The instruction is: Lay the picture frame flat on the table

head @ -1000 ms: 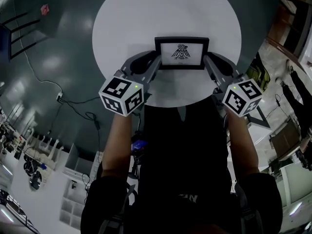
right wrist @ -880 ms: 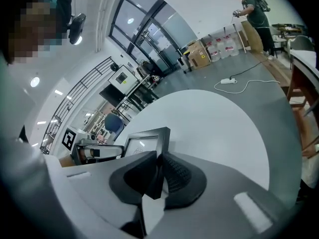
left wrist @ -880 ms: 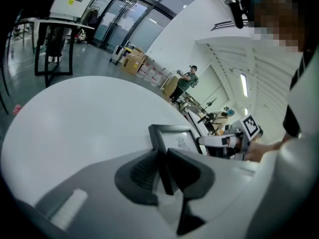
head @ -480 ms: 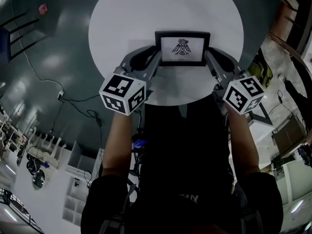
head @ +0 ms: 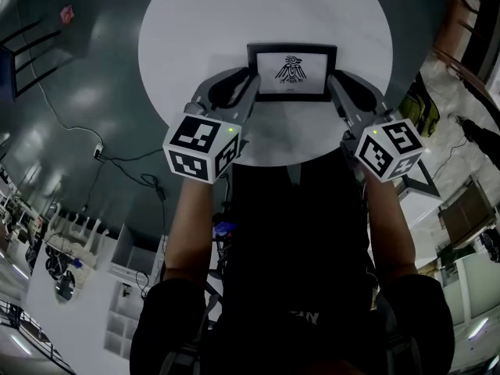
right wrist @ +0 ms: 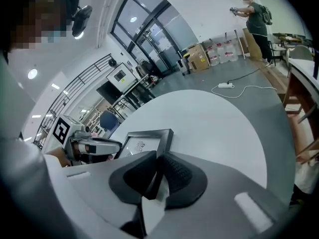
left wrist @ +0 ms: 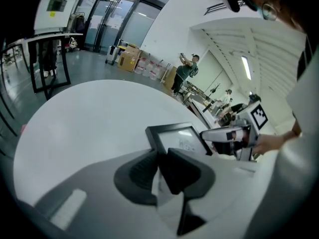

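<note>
A black picture frame (head: 291, 73) with a bird drawing on white paper is held over the round white table (head: 234, 22), its face turned up toward the head camera. My left gripper (head: 251, 86) is shut on the frame's left edge and my right gripper (head: 334, 86) on its right edge. In the left gripper view the frame (left wrist: 179, 139) runs out from between the dark pads (left wrist: 187, 171), with the right gripper (left wrist: 234, 136) beyond it. The right gripper view shows the frame (right wrist: 144, 143) pinched by that gripper (right wrist: 157, 171). Whether the frame touches the table cannot be told.
The table stands on a dark grey floor with a cable and power strip (head: 95, 155) at the left. A wooden piece of furniture (right wrist: 301, 118) stands close to the table's right side. People (right wrist: 255, 14) stand far off in the hall.
Both grippers have carried the frame a little farther out over the table, away from the person's body. Both stay shut on it.
</note>
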`<state>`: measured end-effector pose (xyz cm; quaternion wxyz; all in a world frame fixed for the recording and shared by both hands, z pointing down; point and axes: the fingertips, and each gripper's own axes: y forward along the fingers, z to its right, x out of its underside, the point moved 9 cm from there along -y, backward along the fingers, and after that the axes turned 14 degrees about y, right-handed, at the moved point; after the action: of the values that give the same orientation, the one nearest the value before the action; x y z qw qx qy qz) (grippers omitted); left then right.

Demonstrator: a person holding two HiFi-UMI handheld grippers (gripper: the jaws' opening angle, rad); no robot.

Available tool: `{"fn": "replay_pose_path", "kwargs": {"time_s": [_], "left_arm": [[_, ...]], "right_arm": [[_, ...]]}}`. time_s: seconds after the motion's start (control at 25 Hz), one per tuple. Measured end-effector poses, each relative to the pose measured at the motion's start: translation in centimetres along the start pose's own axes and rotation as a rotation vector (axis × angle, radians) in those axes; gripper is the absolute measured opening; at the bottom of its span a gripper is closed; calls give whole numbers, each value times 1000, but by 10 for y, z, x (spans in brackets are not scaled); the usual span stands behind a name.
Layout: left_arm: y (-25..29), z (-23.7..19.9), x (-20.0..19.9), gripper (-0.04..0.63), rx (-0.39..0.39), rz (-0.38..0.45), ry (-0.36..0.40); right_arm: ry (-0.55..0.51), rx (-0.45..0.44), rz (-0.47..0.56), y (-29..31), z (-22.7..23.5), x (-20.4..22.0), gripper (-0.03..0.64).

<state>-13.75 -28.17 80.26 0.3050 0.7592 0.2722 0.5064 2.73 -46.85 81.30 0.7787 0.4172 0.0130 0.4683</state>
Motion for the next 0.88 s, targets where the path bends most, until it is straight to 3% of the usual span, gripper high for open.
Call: {"fn": "replay_pose_path", "kwargs": {"time_s": [0.56, 0.88], "left_arm": [[0, 8, -3, 66, -44, -64, 121], [-15, 8, -10, 97, -111, -25, 165]], "right_arm": [[-153, 120, -7, 1, -14, 1, 37], [-207, 164, 21, -7, -30, -8, 40]]}}
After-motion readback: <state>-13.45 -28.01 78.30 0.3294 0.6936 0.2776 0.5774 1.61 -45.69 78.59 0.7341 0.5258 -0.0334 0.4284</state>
